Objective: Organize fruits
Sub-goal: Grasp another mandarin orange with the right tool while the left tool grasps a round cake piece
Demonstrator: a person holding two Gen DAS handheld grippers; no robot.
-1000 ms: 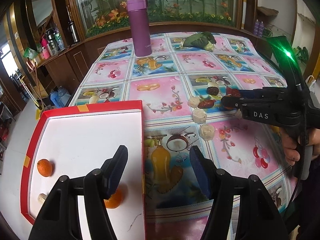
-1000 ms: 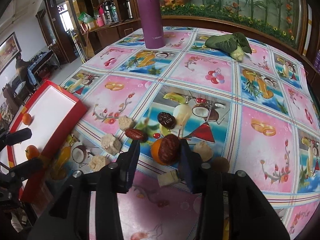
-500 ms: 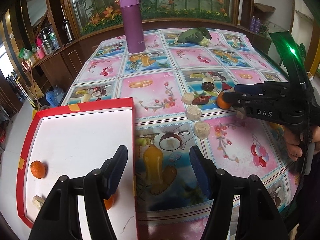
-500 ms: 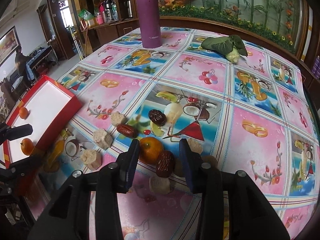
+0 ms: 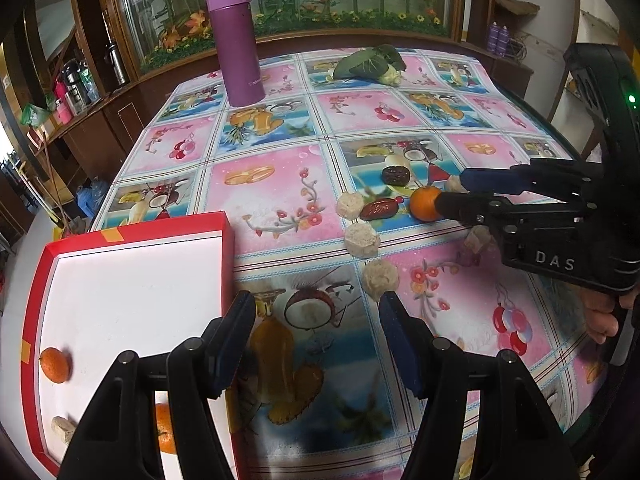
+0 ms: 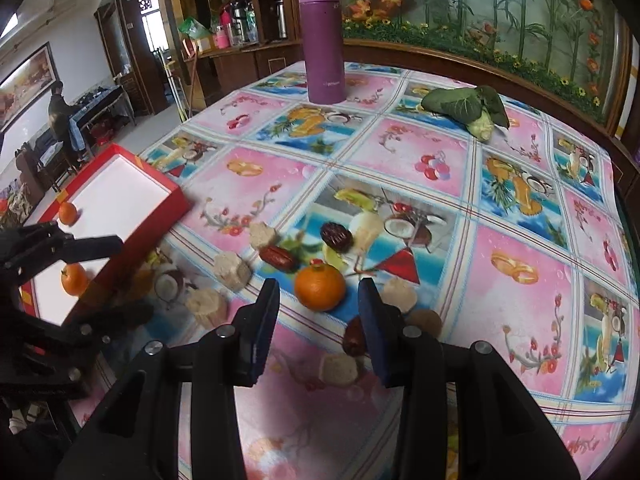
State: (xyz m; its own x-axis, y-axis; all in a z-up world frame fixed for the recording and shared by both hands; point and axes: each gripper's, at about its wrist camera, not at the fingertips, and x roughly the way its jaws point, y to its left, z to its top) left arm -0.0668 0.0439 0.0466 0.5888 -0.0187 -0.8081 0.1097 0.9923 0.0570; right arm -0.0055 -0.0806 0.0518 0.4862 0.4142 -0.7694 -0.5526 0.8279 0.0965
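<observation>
A tangerine (image 6: pixel 320 286) lies on the fruit-print tablecloth, right at the tips of my open right gripper (image 6: pixel 319 296) and between them. It is not gripped. One red date (image 6: pixel 354 340) lies against the right finger, and two more dates (image 6: pixel 280 258) (image 6: pixel 337 235) lie beyond. In the left wrist view the right gripper (image 5: pixel 450 190) reaches the same tangerine (image 5: pixel 426 203) from the right. The red tray (image 5: pixel 228 248) with a white floor holds two tangerines (image 5: pixel 56 364) (image 5: pixel 166 428) and a beige chunk (image 5: pixel 64 430). My left gripper (image 5: pixel 316 320) hangs open and empty over the table by the tray's right edge.
Several beige chunks (image 5: pixel 362 240) lie around the dates. A purple flask (image 5: pixel 236 40) and a leafy vegetable (image 5: pixel 372 64) stand at the far side of the table. A person (image 6: pixel 60 116) stands in the room far to the left. The tray overhangs the table's left edge.
The right gripper stayed open and drew back, so the tangerine is now centred between its tips and the date sits beside its right finger. The left gripper drifted right, off the tray.
</observation>
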